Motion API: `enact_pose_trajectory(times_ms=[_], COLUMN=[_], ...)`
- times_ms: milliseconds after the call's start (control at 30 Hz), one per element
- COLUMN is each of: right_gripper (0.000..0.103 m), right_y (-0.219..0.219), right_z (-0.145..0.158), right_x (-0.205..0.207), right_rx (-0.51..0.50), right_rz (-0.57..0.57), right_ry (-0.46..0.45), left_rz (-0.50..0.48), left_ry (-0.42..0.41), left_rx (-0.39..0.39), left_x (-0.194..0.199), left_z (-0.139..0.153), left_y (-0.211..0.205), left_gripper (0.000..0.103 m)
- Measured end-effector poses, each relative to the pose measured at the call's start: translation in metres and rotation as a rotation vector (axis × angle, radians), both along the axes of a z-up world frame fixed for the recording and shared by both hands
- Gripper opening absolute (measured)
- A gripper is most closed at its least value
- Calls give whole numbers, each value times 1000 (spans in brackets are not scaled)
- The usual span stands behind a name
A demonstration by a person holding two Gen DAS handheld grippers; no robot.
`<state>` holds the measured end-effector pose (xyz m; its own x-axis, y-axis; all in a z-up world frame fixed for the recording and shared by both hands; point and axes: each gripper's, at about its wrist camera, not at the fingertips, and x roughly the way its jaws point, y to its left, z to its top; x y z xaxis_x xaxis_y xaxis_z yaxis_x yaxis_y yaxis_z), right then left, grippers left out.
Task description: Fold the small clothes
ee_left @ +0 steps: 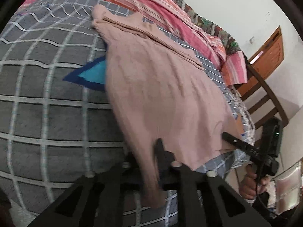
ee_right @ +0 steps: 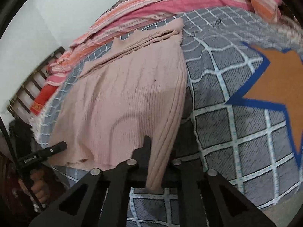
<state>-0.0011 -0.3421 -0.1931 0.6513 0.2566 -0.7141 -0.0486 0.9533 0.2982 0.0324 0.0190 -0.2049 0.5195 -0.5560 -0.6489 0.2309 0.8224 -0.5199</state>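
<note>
A pale pink ribbed knit garment (ee_left: 155, 94) lies stretched over a grey checked bedcover (ee_left: 47, 113), its far end bunched near the striped blanket. My left gripper (ee_left: 153, 151) is shut on one near corner of the garment, which hangs through its fingers. My right gripper (ee_right: 151, 151) is shut on the other near corner of the garment (ee_right: 128, 102), lifted off the cover. Each gripper shows in the other's view: the right gripper (ee_left: 233, 141) and the left gripper (ee_right: 58, 147).
A pink and orange striped blanket (ee_left: 189, 22) lies along the bed's far side. The bedcover (ee_right: 236, 151) carries a blue-edged orange star (ee_right: 274, 87) and a turquoise star point (ee_left: 92, 73). A wooden bed frame (ee_left: 265, 94) and white wall stand beyond.
</note>
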Motion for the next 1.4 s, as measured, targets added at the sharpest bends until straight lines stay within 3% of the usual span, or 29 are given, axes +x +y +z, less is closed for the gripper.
enact_pose_trajectory(times_ms=[100,200,467,667,833,1067,1267,1400], right_gripper=[5,5,6,11,20,20,20,18], right_y=[0,-10,-12,-2,4,7,2,4], right_z=[8,10,3,0,-4,-7,-7,-7], right_x=[-6,-10,-6,-2,-4,-8,-6,-8], right_rx=[-51,-15,-14,-66,-68,-81,-36,-48], right_rz=[-22,-36,-63,-70,-50,-26,-25,-25], right_ry=[-55,-71,-39,-40,-29,-22,6,-5], left_rz=[35,52,32,32,45,38,-5,-3], left_ry=[-34,-53,26,-6,-15,14,6,19], left_rx=[-25,-57,-18,55,25,-63,-64,-72], left_x=[-7,-10,-3,-8,-10,-11,-17,-16], left_z=[5,9,-1,0,-2,-6,-5,-5], left_y=[17,29,17,6,8,13,10,9], left_gripper=[6,6,7,8,8,14,21,19])
